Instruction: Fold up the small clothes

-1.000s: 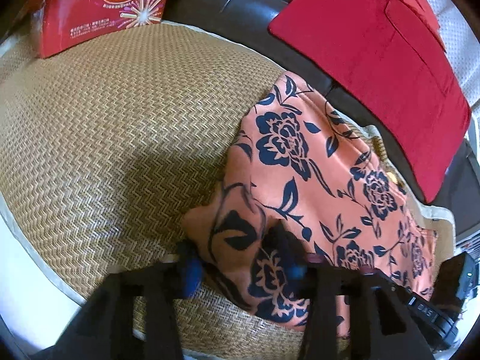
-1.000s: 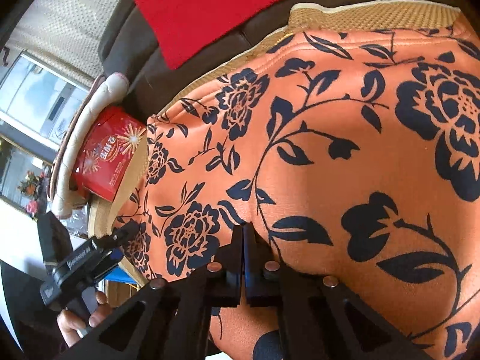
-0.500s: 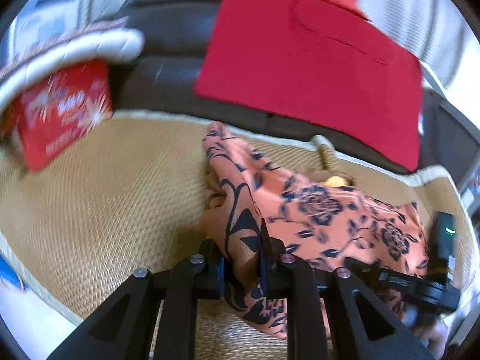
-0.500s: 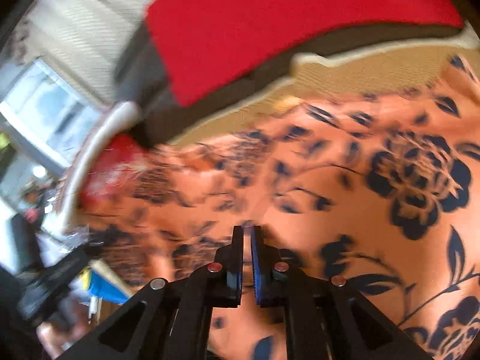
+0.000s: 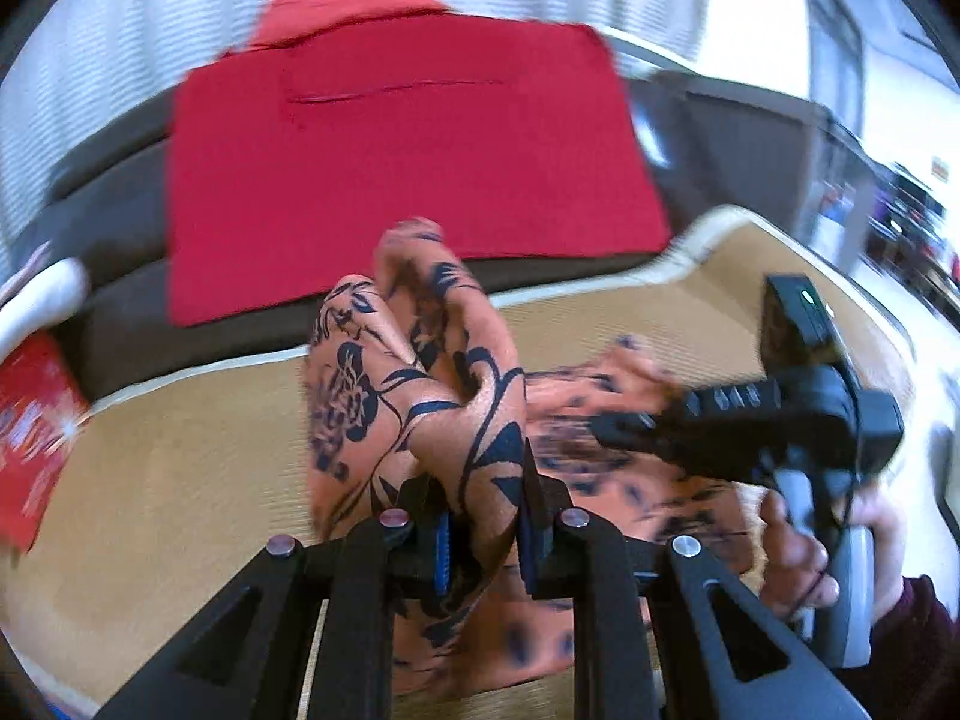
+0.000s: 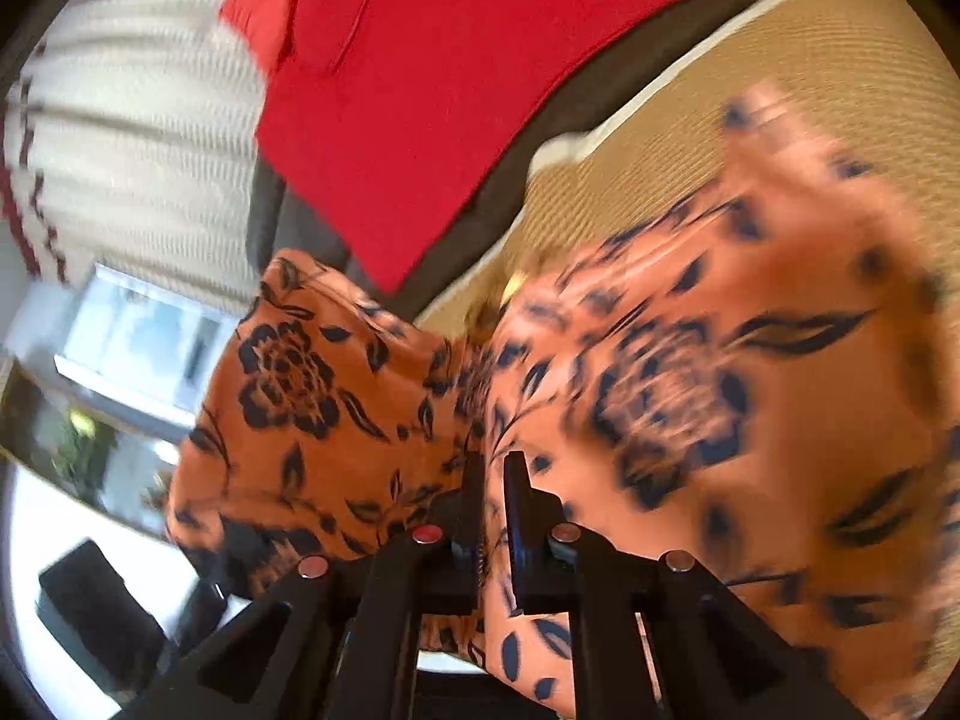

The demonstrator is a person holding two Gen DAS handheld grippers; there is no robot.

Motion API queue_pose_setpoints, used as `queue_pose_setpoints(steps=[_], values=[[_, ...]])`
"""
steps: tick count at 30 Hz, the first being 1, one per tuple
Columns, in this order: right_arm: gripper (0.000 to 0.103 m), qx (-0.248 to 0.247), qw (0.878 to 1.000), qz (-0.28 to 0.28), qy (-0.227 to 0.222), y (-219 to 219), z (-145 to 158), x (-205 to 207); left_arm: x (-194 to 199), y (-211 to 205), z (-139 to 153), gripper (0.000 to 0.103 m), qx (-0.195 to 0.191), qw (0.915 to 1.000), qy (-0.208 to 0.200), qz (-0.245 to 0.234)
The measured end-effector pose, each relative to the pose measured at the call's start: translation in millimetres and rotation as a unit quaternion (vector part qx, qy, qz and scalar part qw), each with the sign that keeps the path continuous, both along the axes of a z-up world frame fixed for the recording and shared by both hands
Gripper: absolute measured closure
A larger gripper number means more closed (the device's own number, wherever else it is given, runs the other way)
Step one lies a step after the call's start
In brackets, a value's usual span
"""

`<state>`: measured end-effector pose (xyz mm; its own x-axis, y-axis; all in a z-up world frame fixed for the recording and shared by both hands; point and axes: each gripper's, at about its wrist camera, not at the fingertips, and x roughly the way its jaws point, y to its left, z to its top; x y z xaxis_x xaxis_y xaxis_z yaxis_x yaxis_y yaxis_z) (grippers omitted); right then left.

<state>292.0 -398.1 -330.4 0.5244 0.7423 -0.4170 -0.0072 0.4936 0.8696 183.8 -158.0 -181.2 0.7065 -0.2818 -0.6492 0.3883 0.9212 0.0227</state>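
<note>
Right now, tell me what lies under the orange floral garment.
The woven straw mat lies under the orange floral garment, showing on both sides of it. The left gripper holds a bunch lifted. Whatever sits beneath the spread cloth is covered.

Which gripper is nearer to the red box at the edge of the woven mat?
Left. The left gripper holds the orange floral garment over the woven mat, with the red box on its side. The right gripper is further from it.
</note>
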Motion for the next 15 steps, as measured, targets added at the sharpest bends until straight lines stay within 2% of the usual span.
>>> queue_pose_setpoints(steps=[1, 2, 3, 4, 6, 8, 11, 13, 15], values=[[0.081, 0.015, 1.0, -0.014, 0.003, -14.9, -2.1, -1.8, 2.1, -19.0, -7.2, 0.086, 0.004, 0.9997, 0.01, -0.02], [0.064, 0.025, 0.999, -0.025, 0.004, -25.7, -3.4, -3.1, 4.0, -32.9, -14.2, 0.085, 0.01, 0.9991, 0.02, -0.037], [0.053, 0.036, 0.999, -0.041, 0.004, -39.4, -5.1, -6.5, 7.4, -50.0, -27.1, 0.085, 0.019, 0.9976, 0.037, -0.055], [0.027, 0.044, 0.998, -0.051, 0.002, -45.9, -5.4, -8.4, 10.5, -61.6, -39.6, 0.084, 0.029, 0.9958, 0.055, -0.067], [0.024, 0.065, 0.996, -0.06, -0.003, -56.1, -5.8, -9.1, 15.1, -76.4, -64.2, 0.081, 0.06, 0.9902, 0.095, -0.082], [0.024, 0.086, 0.995, -0.056, 0.004, -61.8, -9.7, -4.2, 10.9, -69.8, -70.1, 0.078, 0.056, 0.9888, 0.103, -0.092], [0.024, 0.068, 0.997, -0.045, 0.019, -59.8, -12.2, 5.6, -3.6, -46.3, -54.3, 0.072, 0.027, 0.9886, 0.087, -0.12], [0.024, 0.048, 0.998, -0.038, 0.025, -50.4, -9.2, 19.8, -15.9, -27.4, -41.8, 0.057, 0.015, 0.9897, 0.062, -0.128], [0.025, 0.027, 0.998, -0.035, 0.033, -42.2, -9.7, 31.3, -21.3, -11.2, -35.8, 0.053, 0.013, 0.9911, 0.047, -0.124]])
